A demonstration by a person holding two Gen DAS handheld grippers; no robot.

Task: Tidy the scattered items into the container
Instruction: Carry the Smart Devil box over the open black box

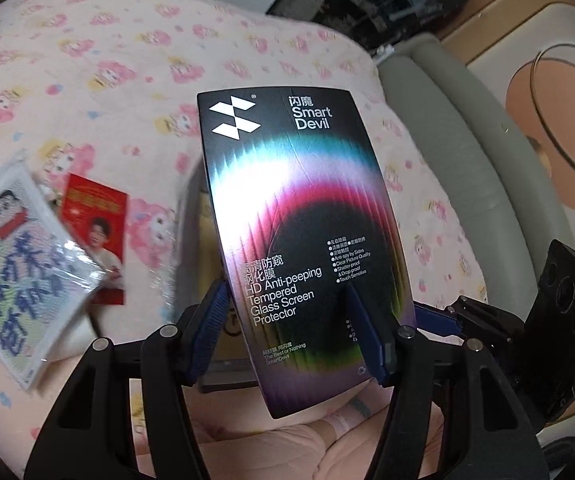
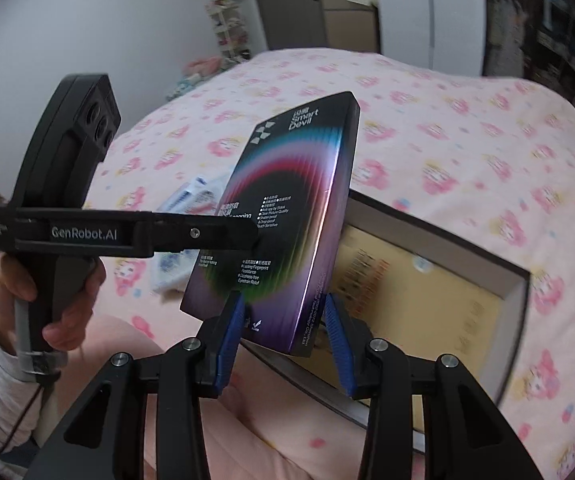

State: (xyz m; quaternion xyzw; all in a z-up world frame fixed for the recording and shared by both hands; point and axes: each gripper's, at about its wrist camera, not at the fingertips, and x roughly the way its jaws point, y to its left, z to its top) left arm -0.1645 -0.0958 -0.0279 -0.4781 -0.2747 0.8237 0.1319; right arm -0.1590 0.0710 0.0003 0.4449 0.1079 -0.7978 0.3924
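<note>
Holding the black screen protector box [image 1: 295,208] upright and off the pink floral bedspread [image 1: 127,60], the left gripper [image 1: 285,286] is clamping it across its thickness: one blue pad is pressing on the printed face, the other is sitting behind the left edge. The right wrist view is showing the left gripper [image 2: 253,236] coming in from the left, with a hand [image 2: 27,288] wrapping its handle. The right gripper [image 2: 284,298] is straddling the box's near end, fingers apart; can't tell if its pads are actually pressing. The box is hanging over the near-left rim of the container [image 2: 519,292], a shallow grey-walled tray lying on the bed. A clear packet with blue print [image 1: 19,272] and a red card [image 1: 95,236] are lying on the bedspread, left of the box, overlapping each other
</note>
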